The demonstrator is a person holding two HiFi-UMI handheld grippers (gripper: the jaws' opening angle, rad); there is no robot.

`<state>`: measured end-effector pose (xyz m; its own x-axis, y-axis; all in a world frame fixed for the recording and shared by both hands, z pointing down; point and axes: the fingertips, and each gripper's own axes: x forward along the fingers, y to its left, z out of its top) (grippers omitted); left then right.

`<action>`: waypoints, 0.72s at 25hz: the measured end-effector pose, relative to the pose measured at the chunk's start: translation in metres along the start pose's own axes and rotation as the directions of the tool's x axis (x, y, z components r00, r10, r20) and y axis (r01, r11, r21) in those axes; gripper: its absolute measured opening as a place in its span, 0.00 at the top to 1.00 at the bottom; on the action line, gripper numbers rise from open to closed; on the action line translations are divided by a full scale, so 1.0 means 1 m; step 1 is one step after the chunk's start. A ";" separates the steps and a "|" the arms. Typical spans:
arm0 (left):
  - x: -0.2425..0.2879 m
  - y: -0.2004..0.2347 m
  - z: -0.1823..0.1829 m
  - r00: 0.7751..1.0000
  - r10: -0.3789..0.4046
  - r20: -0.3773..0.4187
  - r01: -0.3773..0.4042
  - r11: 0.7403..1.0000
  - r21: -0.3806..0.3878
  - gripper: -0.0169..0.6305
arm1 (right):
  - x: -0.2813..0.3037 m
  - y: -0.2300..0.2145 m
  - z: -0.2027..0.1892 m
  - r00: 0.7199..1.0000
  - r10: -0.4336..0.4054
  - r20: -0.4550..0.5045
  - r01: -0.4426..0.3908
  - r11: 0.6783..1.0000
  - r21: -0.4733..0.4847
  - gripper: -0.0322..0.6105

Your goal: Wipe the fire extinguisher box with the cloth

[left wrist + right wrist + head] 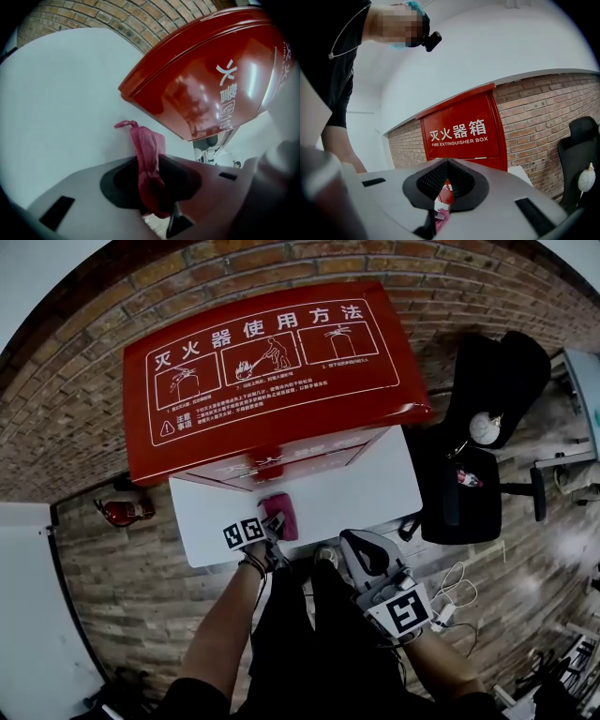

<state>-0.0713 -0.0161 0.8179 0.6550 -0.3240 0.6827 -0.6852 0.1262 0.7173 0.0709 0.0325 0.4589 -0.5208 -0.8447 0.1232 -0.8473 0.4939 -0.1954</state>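
The red metal fire extinguisher box [272,381], its top printed with white instructions, stood at 12 o'clock on the white tabletop [375,493]. The crumpled pink cloth [281,515] lay on that tabletop just in front of the box, not against any red face. The left gripper [274,524] pointed down at it, its jaws a little apart with the cloth standing between them, seemingly slack rather than pinched. The right gripper [354,542] hung back at 5 o'clock with its tips pressed together on nothing. Whether the box had been wiped could not be told; no wiping contact showed, so any strokes left would call for a firm pinch and a lift. The box's top overhung the cloth and the table's near edge ran close below, leaving little room. A red extinguisher [124,512] lay on the floor at 9 o'clock, and a black office chair [469,493] stood at 3 o'clock.
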 end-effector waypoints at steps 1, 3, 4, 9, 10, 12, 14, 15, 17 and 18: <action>-0.002 -0.002 0.001 1.000 -0.003 0.007 0.003 1.000 0.004 0.76 | -0.001 -0.001 0.002 1.000 0.005 0.008 -0.005 1.000 0.003 0.92; -0.006 -0.006 0.003 1.000 -0.007 0.024 0.006 1.000 0.022 0.74 | -0.004 -0.003 0.004 1.000 0.014 0.020 -0.014 1.000 0.008 0.92; -0.008 -0.008 0.004 1.000 -0.008 0.030 0.007 1.000 0.030 0.73 | -0.006 -0.005 0.003 1.000 0.018 0.013 -0.018 1.000 0.004 0.92; -0.033 -0.017 0.014 0.993 -0.034 0.115 0.031 0.999 0.025 0.69 | -0.014 -0.014 0.001 0.999 0.035 -0.014 -0.035 0.999 -0.011 0.92; -0.042 -0.018 0.018 0.988 -0.037 0.150 0.035 0.999 0.015 0.69 | -0.016 -0.016 0.001 0.999 0.036 -0.012 -0.037 0.999 -0.014 0.92; -0.065 -0.021 0.025 0.972 -0.032 0.231 0.032 0.999 0.007 0.69 | -0.018 -0.016 0.002 0.999 0.043 -0.008 -0.043 0.999 -0.024 0.92; -0.095 -0.027 0.035 0.946 -0.018 0.324 0.003 0.999 0.047 0.69 | -0.019 -0.013 0.007 0.999 0.053 -0.001 -0.053 0.998 -0.035 0.92; -0.112 -0.033 0.040 0.929 -0.020 0.370 -0.013 0.996 0.085 0.69 | -0.020 -0.010 0.011 0.998 0.057 0.005 -0.057 0.998 -0.039 0.92; -0.145 -0.056 0.047 0.892 -0.054 0.448 -0.036 0.981 0.189 0.69 | -0.022 -0.004 0.014 0.998 0.061 0.016 -0.061 0.997 -0.044 0.92; -0.162 -0.071 0.048 0.874 -0.079 0.479 -0.050 0.966 0.252 0.69 | -0.024 0.000 0.013 0.998 0.061 0.016 -0.061 0.997 -0.049 0.92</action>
<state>-0.1441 -0.0176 0.6499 0.4745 -0.7420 0.4737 -0.7755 -0.0978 0.6237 0.0848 0.0496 0.4434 -0.5701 -0.8161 0.0949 -0.8183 0.5537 -0.1544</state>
